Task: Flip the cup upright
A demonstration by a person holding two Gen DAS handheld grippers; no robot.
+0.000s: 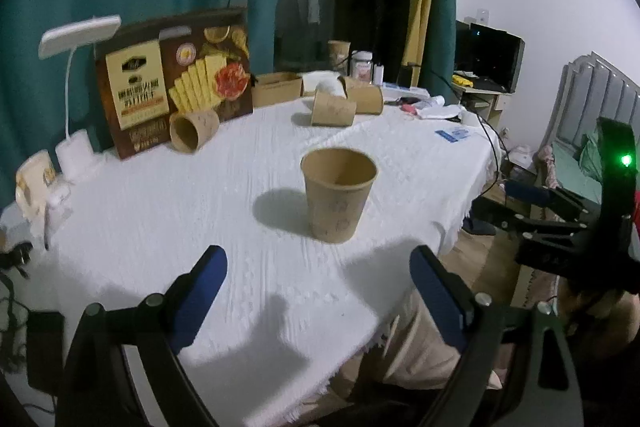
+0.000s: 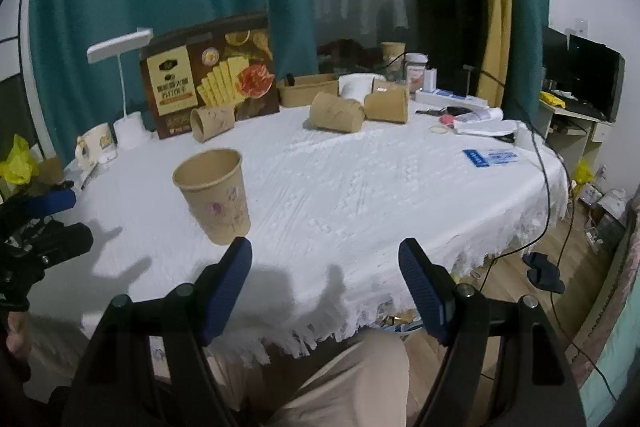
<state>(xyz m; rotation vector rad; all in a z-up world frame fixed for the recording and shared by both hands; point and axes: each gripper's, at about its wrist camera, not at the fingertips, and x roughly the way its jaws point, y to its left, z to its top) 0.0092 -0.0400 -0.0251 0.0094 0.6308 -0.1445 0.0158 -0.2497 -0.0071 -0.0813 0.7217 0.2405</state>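
Observation:
A brown paper cup (image 1: 338,193) stands upright, mouth up, on the white tablecloth (image 1: 240,219). It also shows in the right wrist view (image 2: 214,197), left of centre. My left gripper (image 1: 318,263) is open and empty, just short of the cup. My right gripper (image 2: 325,259) is open and empty near the table's front edge, to the right of the cup. Three more paper cups lie on their sides farther back: one by the box (image 1: 194,131), two near the middle (image 1: 332,109) (image 1: 362,97).
A snack box (image 1: 176,79), a white desk lamp (image 1: 78,35) and a mug (image 2: 94,143) stand at the back left. A cardboard box (image 1: 278,89), jars and small items line the far edge. A black cable (image 2: 540,155) hangs off the right side. My knee (image 2: 352,379) is below the front edge.

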